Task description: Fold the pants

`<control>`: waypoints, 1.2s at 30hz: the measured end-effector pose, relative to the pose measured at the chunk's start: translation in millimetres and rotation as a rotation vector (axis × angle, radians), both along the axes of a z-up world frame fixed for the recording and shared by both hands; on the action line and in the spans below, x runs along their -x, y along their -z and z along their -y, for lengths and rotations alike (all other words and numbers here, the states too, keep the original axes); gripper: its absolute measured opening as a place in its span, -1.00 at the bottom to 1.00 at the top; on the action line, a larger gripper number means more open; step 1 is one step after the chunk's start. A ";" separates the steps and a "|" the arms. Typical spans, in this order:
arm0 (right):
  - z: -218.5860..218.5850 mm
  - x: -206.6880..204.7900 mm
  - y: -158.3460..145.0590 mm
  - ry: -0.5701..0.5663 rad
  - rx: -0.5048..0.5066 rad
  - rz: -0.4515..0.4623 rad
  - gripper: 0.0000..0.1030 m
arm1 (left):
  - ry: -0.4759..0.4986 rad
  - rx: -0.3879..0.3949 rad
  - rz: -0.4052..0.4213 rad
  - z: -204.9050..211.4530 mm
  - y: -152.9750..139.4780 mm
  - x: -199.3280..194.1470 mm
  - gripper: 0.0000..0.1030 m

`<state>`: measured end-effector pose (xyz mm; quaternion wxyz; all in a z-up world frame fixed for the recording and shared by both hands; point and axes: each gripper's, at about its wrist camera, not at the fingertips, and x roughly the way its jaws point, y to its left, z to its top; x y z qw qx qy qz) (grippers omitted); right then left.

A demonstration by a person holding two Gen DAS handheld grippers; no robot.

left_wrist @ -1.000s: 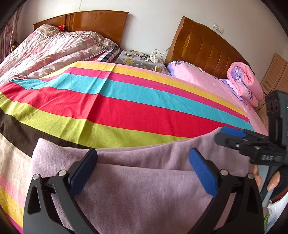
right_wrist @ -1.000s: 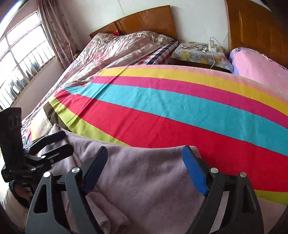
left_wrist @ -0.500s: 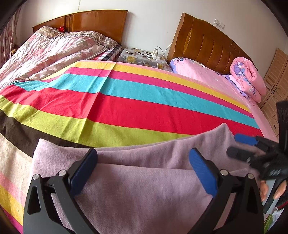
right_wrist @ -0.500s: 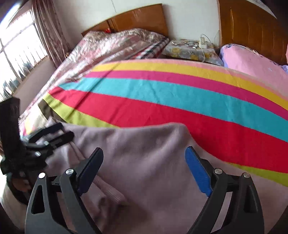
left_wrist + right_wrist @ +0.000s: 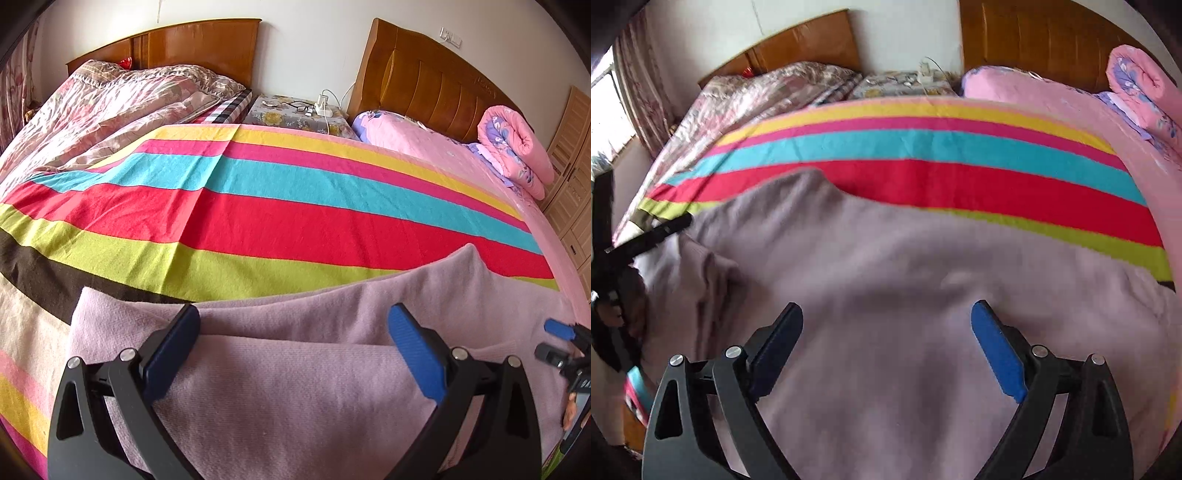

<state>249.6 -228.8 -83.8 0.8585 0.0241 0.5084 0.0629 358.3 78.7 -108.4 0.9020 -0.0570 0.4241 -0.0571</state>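
The wide bed with the pink fitted sheet (image 5: pixel 436 155) is carrying a multicoloured striped woven blanket (image 5: pixel 295 221), which is lying flat across most of the mattress. The mauve knitted pants (image 5: pixel 295 387) are resting directly on the blanket's near edge, apparently in overlapping layers, though the right wrist view is blurred. A rolled pink floral quilt (image 5: pixel 517 147) is lying at the far right corner near the wooden headboard (image 5: pixel 424 74). A pink pillow (image 5: pixel 384 125) is lying beside it on the sheet.
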 end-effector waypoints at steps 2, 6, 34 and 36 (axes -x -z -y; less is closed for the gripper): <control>8.1 10.7 -3.8 0.011 -0.022 0.032 0.74 | 0.002 -0.026 -0.006 3.3 0.3 -0.5 0.97; 21.8 35.5 -22.8 0.055 -0.040 0.105 0.74 | -0.004 -0.088 0.030 11.7 -11.0 8.6 0.97; 130.0 225.8 -12.0 0.314 -0.262 0.216 0.74 | 0.614 -0.175 0.005 205.8 15.1 117.4 0.97; 144.2 232.4 -6.3 0.387 -0.311 0.203 0.74 | 0.613 -0.173 0.004 205.5 15.1 117.3 0.97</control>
